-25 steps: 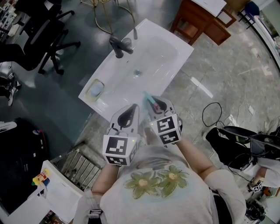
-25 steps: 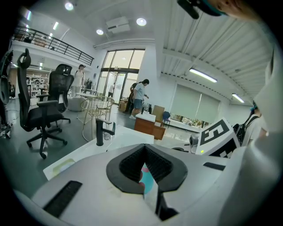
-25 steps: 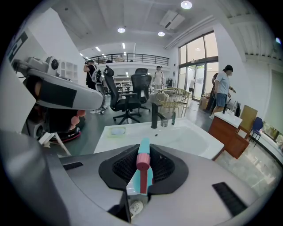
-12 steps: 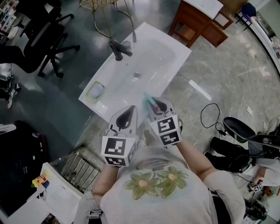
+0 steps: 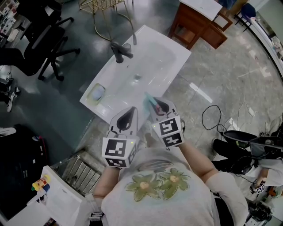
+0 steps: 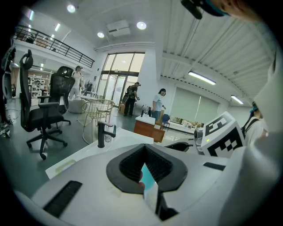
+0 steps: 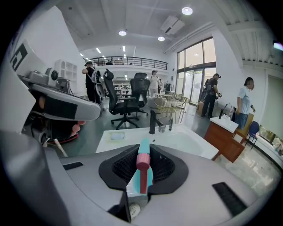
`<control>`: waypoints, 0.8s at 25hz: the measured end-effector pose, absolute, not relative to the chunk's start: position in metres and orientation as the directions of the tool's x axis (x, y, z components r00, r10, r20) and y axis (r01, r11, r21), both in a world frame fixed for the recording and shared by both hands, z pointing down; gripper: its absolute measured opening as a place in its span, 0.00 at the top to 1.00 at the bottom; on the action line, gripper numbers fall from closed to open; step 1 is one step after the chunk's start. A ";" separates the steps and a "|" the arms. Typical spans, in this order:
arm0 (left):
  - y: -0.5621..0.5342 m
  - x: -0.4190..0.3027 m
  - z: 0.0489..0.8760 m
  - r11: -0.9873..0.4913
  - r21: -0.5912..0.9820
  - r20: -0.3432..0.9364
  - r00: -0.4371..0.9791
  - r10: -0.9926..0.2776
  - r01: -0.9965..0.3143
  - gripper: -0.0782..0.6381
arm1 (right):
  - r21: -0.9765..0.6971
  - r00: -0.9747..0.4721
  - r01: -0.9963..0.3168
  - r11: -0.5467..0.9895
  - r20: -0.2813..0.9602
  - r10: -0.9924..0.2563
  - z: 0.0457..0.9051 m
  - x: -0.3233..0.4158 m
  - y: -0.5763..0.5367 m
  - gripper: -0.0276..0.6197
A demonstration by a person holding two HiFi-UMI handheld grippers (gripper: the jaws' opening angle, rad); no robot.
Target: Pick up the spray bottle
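spray bottle [image 5: 149, 101] is clamped in my right hand-held gripper [image 5: 155, 106]. jaws are closed on its teal body, and the pink nozzle end faces the camera in the right gripper view. bottle is off every surface, held up in front of my chest by the near edge of the white sink [image 5: 164, 56].

left hand-held gripper [image 5: 128, 118] sits just beside the right one at about the same height, marker cubes side by side. left gripper view shows a teal sliver [image 6: 148, 175] with a red spot in the jaw opening. can't tell what it is, or whether those jaws are together or apart.

black faucet [image 5: 119, 48] stands at the sink's far rim, drain [image 5: 137, 77] is mid-basin, soap dish [image 5: 96, 92] is on the left corner. black office chair [image 5: 37, 46] is on the floor to the left. wooden cabinet [image 5: 199, 22] is past the sink's right end, gold wire stand [image 5: 106, 11] beyond the faucet. people [image 7: 244, 106] stand far back in the room.
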State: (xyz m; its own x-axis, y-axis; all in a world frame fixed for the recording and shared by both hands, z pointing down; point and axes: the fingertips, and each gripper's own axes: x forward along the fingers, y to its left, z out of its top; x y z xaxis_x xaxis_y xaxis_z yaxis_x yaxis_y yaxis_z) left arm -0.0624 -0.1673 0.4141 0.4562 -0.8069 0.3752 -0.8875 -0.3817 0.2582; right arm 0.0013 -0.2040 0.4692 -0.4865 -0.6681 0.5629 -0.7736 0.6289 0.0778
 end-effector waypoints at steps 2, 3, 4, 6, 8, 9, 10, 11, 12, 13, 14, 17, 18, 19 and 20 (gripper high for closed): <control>-0.166 -0.062 0.413 -0.383 0.260 0.369 0.458 -0.809 -0.886 0.88 | 0.085 -0.484 -0.774 0.627 0.560 -0.673 0.466 0.002 -0.203 0.85; -0.165 -0.062 0.413 -0.384 0.261 0.367 0.459 -0.810 -0.886 0.88 | 0.089 -0.483 -0.774 0.627 0.558 -0.675 0.465 0.003 -0.203 0.85; -0.165 -0.062 0.412 -0.385 0.261 0.364 0.459 -0.810 -0.885 0.88 | 0.091 -0.482 -0.775 0.625 0.556 -0.678 0.463 0.003 -0.202 0.85; -0.163 -0.062 0.410 -0.384 0.265 0.357 0.460 -0.813 -0.884 0.88 | 0.097 -0.481 -0.776 0.623 0.550 -0.683 0.459 0.003 -0.200 0.85; -0.162 -0.063 0.408 -0.385 0.268 0.352 0.462 -0.814 -0.883 0.88 | 0.102 -0.480 -0.776 0.622 0.543 -0.689 0.454 0.002 -0.199 0.85; -0.161 -0.063 0.407 -0.387 0.268 0.349 0.463 -0.814 -0.882 0.88 | 0.104 -0.480 -0.777 0.621 0.540 -0.692 0.452 0.002 -0.198 0.85; -0.160 -0.063 0.406 -0.389 0.268 0.347 0.465 -0.814 -0.881 0.88 | 0.106 -0.480 -0.778 0.620 0.537 -0.694 0.449 0.002 -0.197 0.85; -0.159 -0.063 0.406 -0.391 0.268 0.346 0.466 -0.814 -0.881 0.88 | 0.107 -0.480 -0.778 0.619 0.535 -0.696 0.447 0.002 -0.196 0.85; -0.157 -0.063 0.405 -0.392 0.267 0.344 0.467 -0.814 -0.880 0.88 | 0.109 -0.480 -0.778 0.618 0.533 -0.697 0.445 0.002 -0.194 0.85; -0.156 -0.063 0.405 -0.394 0.266 0.343 0.468 -0.814 -0.880 0.88 | 0.110 -0.480 -0.779 0.618 0.529 -0.699 0.442 0.002 -0.193 0.85; -0.155 -0.063 0.405 -0.395 0.266 0.341 0.469 -0.815 -0.879 0.88 | 0.110 -0.481 -0.779 0.617 0.525 -0.702 0.440 0.002 -0.191 0.85; -0.151 -0.062 0.404 -0.399 0.267 0.337 0.473 -0.814 -0.877 0.88 | 0.111 -0.485 -0.781 0.615 0.511 -0.709 0.431 0.002 -0.187 0.85; -0.150 -0.061 0.403 -0.401 0.266 0.335 0.474 -0.814 -0.877 0.88 | 0.111 -0.487 -0.781 0.614 0.506 -0.712 0.428 0.003 -0.185 0.85; -0.149 -0.060 0.402 -0.403 0.266 0.334 0.475 -0.814 -0.876 0.88 | 0.110 -0.490 -0.782 0.614 0.501 -0.714 0.425 0.003 -0.184 0.85; -0.148 -0.059 0.401 -0.404 0.265 0.333 0.477 -0.814 -0.875 0.88 | 0.110 -0.491 -0.782 0.614 0.497 -0.715 0.422 0.004 -0.182 0.85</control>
State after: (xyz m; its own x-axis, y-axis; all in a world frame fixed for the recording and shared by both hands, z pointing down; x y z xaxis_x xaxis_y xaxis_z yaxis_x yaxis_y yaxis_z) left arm -0.0590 -0.1480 0.4012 0.4766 -0.8138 0.3327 -0.8754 -0.4043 0.2650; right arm 0.0036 -0.1824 0.4223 -0.4914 -0.7155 0.4966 -0.7818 0.6137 0.1104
